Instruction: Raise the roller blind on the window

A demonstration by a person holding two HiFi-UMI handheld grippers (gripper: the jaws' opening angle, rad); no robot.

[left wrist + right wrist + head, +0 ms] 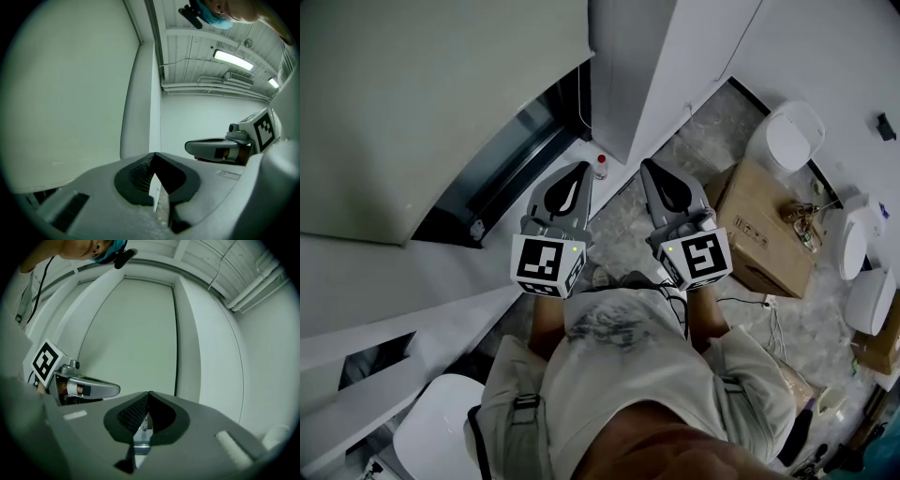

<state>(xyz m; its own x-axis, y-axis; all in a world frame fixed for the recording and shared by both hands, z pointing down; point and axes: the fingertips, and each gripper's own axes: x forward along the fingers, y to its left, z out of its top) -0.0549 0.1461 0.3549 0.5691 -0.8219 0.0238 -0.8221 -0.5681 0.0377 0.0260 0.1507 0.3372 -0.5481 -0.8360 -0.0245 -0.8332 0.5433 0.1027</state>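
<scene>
A brown cardboard box (766, 228) lies on the floor (703, 141), near a white round stool (787, 136). A small red-capped bottle (601, 166) stands at the floor's far edge.

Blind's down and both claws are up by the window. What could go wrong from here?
Both the left claw and right claw are shut, so the thin cord beside the roller blind may get brushed aside unless one opens first. The small red-capped bottle shows right between the claw tips in the head view; a forward reach could topple it. Loose cables lie on the floor by the cardboard box, a likely snag when stepping right.
</scene>
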